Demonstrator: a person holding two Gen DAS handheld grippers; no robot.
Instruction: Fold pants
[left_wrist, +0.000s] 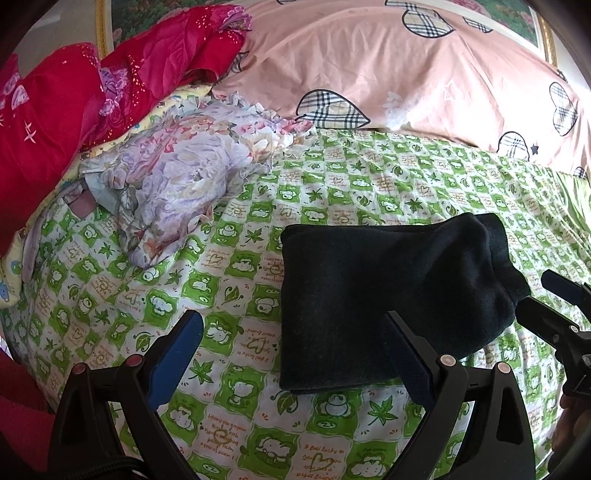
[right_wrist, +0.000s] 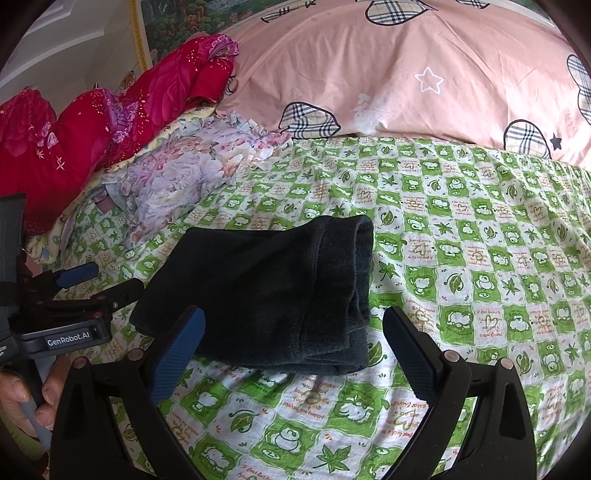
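Observation:
The dark pants (left_wrist: 388, 295) lie folded into a compact thick rectangle on the green checked bedsheet (left_wrist: 229, 258); they also show in the right wrist view (right_wrist: 273, 291). My left gripper (left_wrist: 291, 325) is open and empty, its jaws wide apart just in front of the bundle's left part. My right gripper (right_wrist: 291, 325) is open and empty, close in front of the bundle's near edge. The right gripper also shows at the right edge of the left wrist view (left_wrist: 554, 299), and the left gripper at the left edge of the right wrist view (right_wrist: 92, 288).
A crumpled floral cloth (left_wrist: 177, 177) lies at the left of the bed. Red bedding (left_wrist: 74, 110) is piled behind it. A pink quilt with plaid hearts (left_wrist: 406, 74) lies along the back. A framed picture (right_wrist: 177, 22) hangs behind.

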